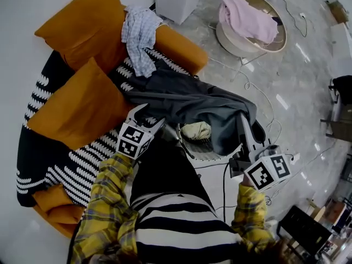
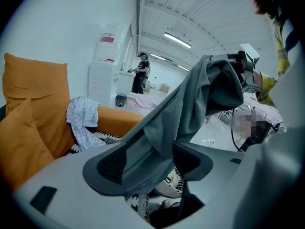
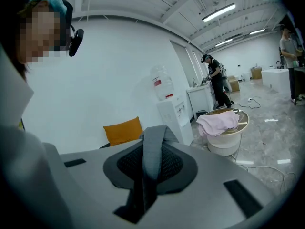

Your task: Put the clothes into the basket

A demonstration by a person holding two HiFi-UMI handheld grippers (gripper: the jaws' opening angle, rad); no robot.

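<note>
Grey polished floor [image 1: 297, 81] lies open between the sofa [image 1: 181, 51] at left and the round basket [image 1: 234, 40] at far right, crossed only by a thin white cable [image 1: 248, 84]. The grey garment [image 1: 187, 100] spreads across the sofa's near edge and reaches off it to the right. A pink cloth [image 1: 250, 18] hangs over the basket's rim, and a checked cloth [image 1: 138, 34] drapes the sofa's far arm. The right gripper [image 1: 243, 120] is clenched on a fold at the garment's right end. The left gripper [image 1: 153, 114] stands spread wide, with the garment loose between its jaws.
</note>
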